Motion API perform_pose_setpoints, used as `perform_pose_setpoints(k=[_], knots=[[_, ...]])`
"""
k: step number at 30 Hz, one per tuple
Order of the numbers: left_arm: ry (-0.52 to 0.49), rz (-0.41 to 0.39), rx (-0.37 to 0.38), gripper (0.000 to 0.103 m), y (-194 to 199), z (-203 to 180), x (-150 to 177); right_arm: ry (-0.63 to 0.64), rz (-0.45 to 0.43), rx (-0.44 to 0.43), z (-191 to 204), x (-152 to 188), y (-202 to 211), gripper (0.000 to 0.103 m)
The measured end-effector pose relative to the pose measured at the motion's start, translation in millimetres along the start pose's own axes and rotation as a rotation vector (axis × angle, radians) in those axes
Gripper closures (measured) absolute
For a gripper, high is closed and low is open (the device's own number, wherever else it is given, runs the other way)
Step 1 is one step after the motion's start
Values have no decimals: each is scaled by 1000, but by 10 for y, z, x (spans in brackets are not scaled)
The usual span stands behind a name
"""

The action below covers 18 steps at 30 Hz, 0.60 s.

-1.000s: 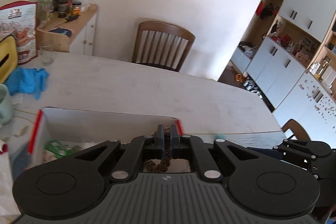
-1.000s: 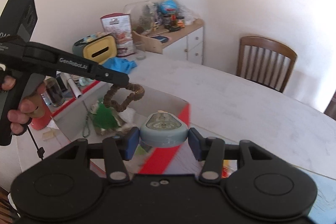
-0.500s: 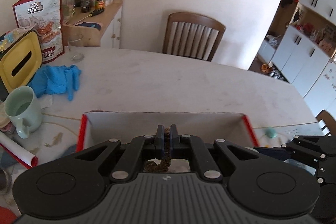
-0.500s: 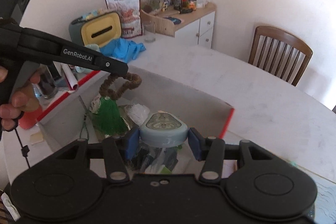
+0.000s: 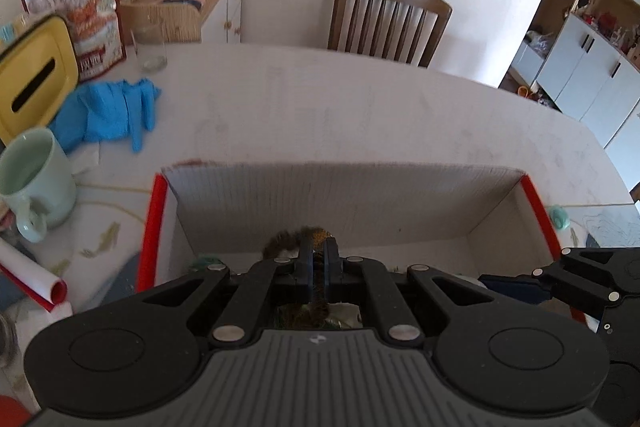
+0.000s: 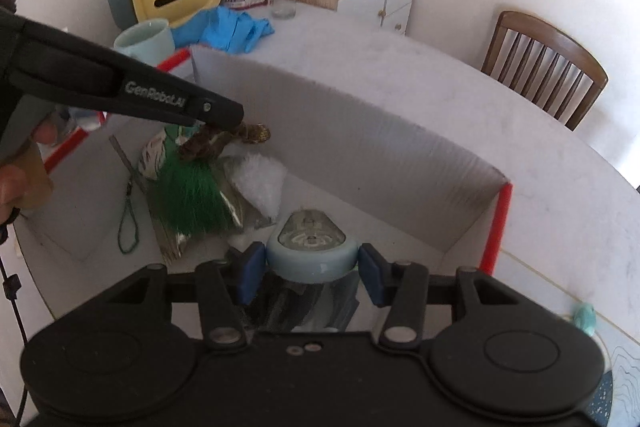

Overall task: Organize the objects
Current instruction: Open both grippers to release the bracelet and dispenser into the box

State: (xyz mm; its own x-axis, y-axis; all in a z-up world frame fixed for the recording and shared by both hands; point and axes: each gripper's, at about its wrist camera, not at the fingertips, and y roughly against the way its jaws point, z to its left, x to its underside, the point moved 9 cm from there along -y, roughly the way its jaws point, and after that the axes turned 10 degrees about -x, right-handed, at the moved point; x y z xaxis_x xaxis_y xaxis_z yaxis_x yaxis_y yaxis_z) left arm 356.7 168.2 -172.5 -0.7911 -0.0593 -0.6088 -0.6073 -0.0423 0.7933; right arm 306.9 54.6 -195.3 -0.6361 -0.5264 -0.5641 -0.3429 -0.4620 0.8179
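A white cardboard box with red edges (image 5: 360,203) stands open on the table; it also shows in the right wrist view (image 6: 360,131). My left gripper (image 5: 319,259) is shut on a brown braided cord (image 5: 288,239) that carries a green tassel (image 6: 192,195), which hangs down into the box. The left gripper (image 6: 224,117) reaches in from the left in the right wrist view. My right gripper (image 6: 311,267) holds a pale blue rounded device (image 6: 310,247) over the inside of the box. Several small items lie on the box floor.
A mint mug (image 5: 32,183), blue gloves (image 5: 108,113), a yellow-lidded container (image 5: 32,87), a snack bag (image 5: 76,11) and a glass (image 5: 150,51) stand at the table's left. A wooden chair (image 5: 388,19) stands behind the table. A small teal piece (image 6: 585,319) lies right of the box.
Both grippers have moved over the box and lower into it. The tassel now reaches the items on the box floor. Both grips are unchanged.
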Motion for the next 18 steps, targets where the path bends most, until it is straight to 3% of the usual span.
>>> perform_pose_setpoints(k=[13, 18], knots=[[-2, 71, 2, 98, -149, -62, 193, 34, -20, 9, 4, 14, 20, 53], [-6, 65, -1, 98, -120, -90, 198, 23, -67, -21, 9, -42, 158, 45]])
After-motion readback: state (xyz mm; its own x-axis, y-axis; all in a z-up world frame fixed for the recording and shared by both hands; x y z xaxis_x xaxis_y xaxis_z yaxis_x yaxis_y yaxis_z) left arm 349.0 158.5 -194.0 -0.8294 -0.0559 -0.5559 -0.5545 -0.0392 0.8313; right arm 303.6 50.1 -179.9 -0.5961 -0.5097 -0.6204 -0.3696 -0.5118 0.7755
